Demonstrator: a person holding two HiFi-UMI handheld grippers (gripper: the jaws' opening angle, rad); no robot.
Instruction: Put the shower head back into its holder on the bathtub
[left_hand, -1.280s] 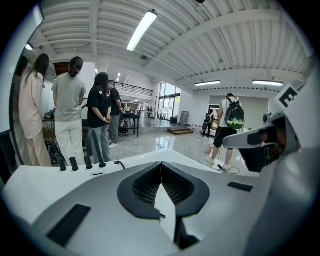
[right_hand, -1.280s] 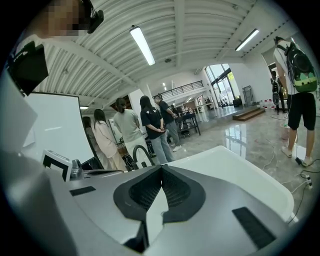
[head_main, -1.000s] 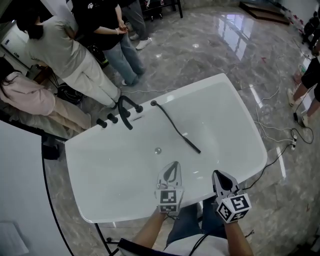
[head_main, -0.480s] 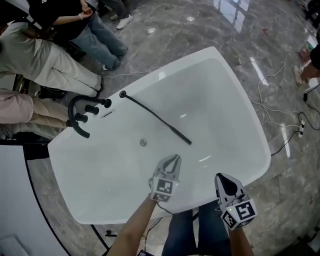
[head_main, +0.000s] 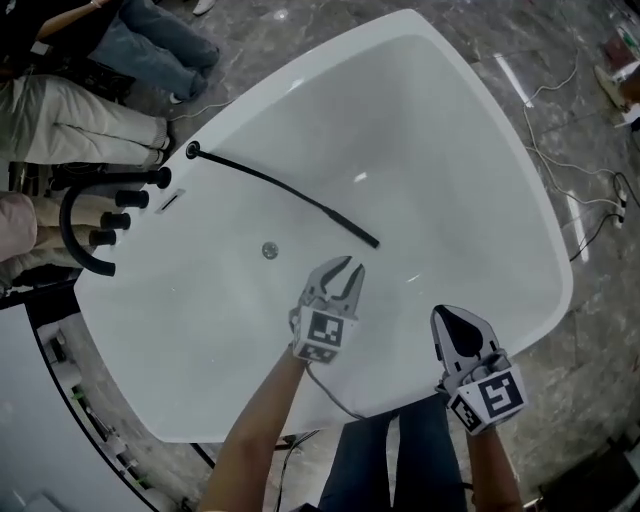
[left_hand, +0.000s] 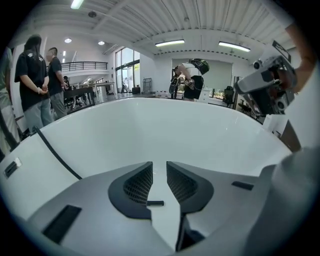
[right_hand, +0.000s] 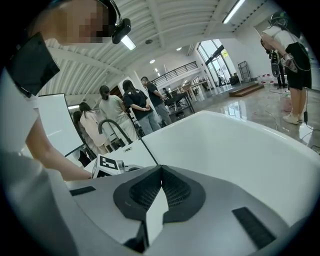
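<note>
A slim black shower head (head_main: 352, 230) lies inside the white bathtub (head_main: 470, 150). Its black hose (head_main: 255, 178) runs up to a round black fitting (head_main: 192, 150) on the tub's rim; the hose (left_hand: 56, 154) also shows in the left gripper view. My left gripper (head_main: 344, 270) hangs over the tub floor just short of the shower head's tip, its jaws opening, nothing between them. My right gripper (head_main: 463, 323) is over the tub's near rim, shut and empty. In the right gripper view the hose (right_hand: 149, 152) shows beyond the shut gripper (right_hand: 161, 169).
A curved black faucet (head_main: 72, 222) with black knobs (head_main: 116, 220) stands on the tub's left rim. A round drain (head_main: 269, 250) sits in the tub floor. People stand beyond the faucet (right_hand: 111, 126). Cables (head_main: 590, 225) lie on the marble floor at right.
Both grippers have come down and forward into the tub toward the shower head. The left jaws, shut before, now stand apart. The head view has tilted lower.
</note>
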